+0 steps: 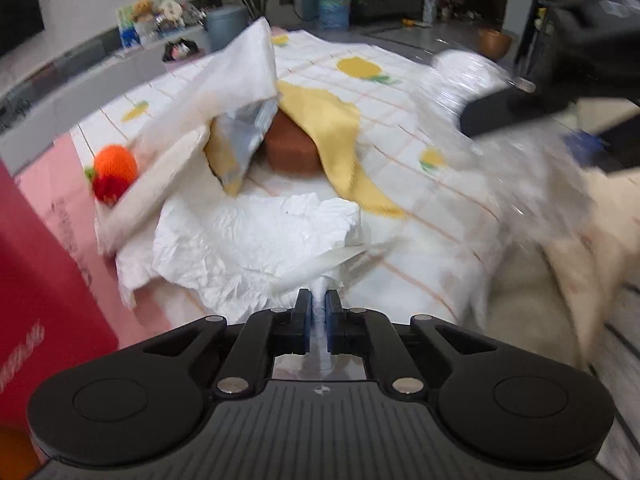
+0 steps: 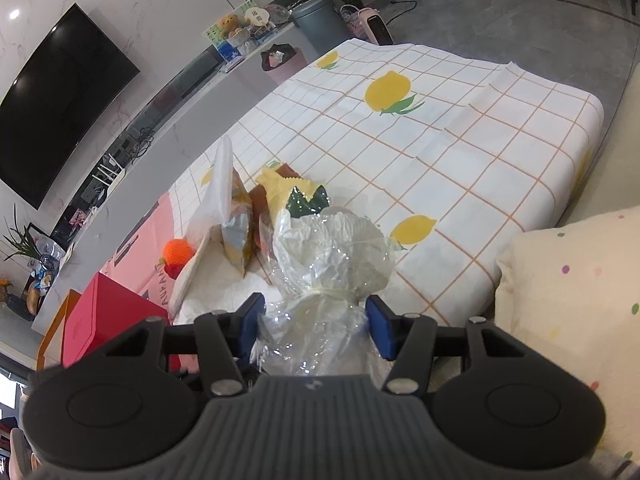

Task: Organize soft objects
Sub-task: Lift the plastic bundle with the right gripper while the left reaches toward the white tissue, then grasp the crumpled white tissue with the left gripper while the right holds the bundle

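My left gripper [image 1: 319, 300] is shut on the edge of a crumpled white paper sheet [image 1: 248, 240] lying on the lemon-print tablecloth [image 1: 400, 184]. Behind the sheet sit a brown block [image 1: 294, 150] under a yellow cloth [image 1: 336, 136], a foil snack bag [image 1: 240, 140], a white cloth [image 1: 224, 76] and an orange knitted fruit [image 1: 116, 168]. My right gripper [image 2: 316, 312] holds a clear plastic bag stuffed with white paper [image 2: 328, 256], tied with a rubber band, between its blue pads [image 2: 378, 326]. The same bag appears blurred at right in the left wrist view [image 1: 520, 160].
A red box [image 2: 108, 320] stands at the table's left edge on a pink mat [image 1: 48, 184]. A dotted cream cushion [image 2: 572, 292] lies at right. A TV [image 2: 56, 96], shelf with toys [image 2: 240, 32] and grey bin [image 2: 320, 20] are beyond the table.
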